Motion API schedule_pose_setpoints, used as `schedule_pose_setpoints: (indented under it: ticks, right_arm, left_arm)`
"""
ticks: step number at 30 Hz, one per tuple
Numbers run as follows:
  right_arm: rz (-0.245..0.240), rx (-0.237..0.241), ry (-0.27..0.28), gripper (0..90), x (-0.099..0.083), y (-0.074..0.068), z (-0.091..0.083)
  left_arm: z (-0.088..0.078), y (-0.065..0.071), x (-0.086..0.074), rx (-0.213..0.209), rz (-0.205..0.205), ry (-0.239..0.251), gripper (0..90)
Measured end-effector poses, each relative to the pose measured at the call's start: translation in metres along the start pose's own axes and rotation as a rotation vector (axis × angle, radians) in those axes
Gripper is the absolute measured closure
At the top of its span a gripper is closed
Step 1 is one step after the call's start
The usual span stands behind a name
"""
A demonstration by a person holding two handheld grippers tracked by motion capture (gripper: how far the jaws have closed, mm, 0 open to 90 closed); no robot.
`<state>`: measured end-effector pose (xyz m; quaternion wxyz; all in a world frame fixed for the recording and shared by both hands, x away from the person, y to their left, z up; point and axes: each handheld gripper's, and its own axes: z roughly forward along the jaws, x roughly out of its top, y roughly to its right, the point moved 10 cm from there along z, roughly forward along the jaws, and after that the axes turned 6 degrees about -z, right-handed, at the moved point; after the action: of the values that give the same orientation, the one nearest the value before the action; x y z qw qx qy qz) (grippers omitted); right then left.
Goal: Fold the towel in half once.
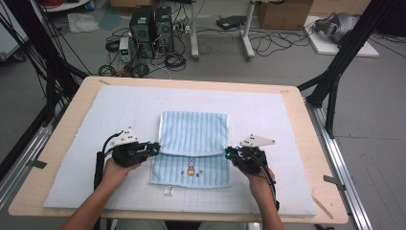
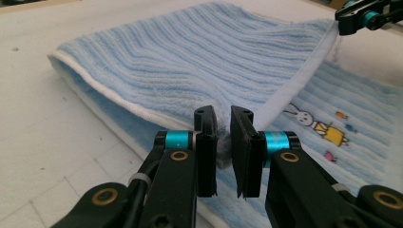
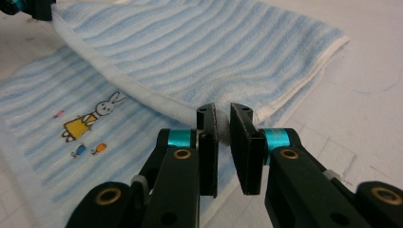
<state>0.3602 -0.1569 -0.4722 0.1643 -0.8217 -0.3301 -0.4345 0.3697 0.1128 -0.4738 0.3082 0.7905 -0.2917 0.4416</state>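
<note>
A light blue striped towel (image 1: 194, 134) lies on the white mat, its upper layer folded over a lower layer that bears a small rabbit picture (image 1: 190, 168). My left gripper (image 1: 155, 149) is at the left corner of the folded layer. In the left gripper view that gripper (image 2: 223, 137) is shut on the towel (image 2: 190, 61), with cloth bunched between the pads. My right gripper (image 1: 229, 154) is at the right corner. The right gripper view has its jaws (image 3: 223, 135) shut on the white hem of the towel (image 3: 214, 42). The folded edge hangs slightly raised between the two grippers.
A white gridded mat (image 1: 268, 110) covers most of the wooden table (image 1: 316, 158). A small white tag (image 1: 168, 190) lies on the mat just below the towel. Computers, cables and black frame legs stand on the floor beyond the table.
</note>
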Motion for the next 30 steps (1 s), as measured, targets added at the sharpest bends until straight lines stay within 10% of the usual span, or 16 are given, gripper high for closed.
schedule_pose_setpoints:
  ticks: [30]
  right_arm:
    - [-0.035, 0.062, -0.090, 81.3, -0.045, -0.058, -0.043]
  left_arm:
    - [-0.043, 0.052, -0.048, -0.117, 0.015, -0.105, 80.1]
